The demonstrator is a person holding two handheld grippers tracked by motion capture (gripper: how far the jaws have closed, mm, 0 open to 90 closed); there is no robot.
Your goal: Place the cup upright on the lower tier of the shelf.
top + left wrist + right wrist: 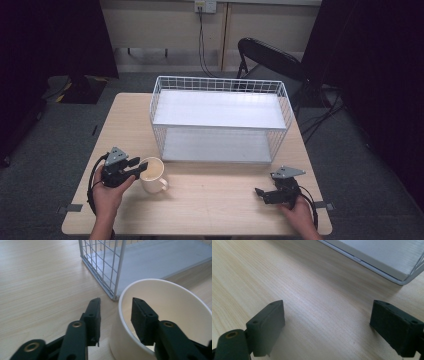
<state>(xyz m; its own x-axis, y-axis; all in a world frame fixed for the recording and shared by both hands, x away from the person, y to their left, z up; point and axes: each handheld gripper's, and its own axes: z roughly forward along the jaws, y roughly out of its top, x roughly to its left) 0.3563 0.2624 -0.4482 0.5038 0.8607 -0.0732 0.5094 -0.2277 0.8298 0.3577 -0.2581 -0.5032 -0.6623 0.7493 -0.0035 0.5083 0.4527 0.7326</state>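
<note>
- My left gripper [115, 312] straddles the smooth cream mug's [160, 315] round rim, pads not yet pressing.
- My right gripper [327, 327] gapes over grained wood table [312, 290], beside the white wire basket [220, 85].

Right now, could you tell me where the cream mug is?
In the high view the cream mug stands on the table's near left part, before the wire rack's left corner, its rim between the left gripper's jaws.

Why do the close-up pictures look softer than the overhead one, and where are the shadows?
High view: even light, dark curtained edges, and the cream ceramic mug casts hardly any shadow. Left gripper view: the black left tongs are blurred up close, while the white wire rack is sharper. Right gripper view: the right tongs throw soft shadows on the pale wooden table.
</note>
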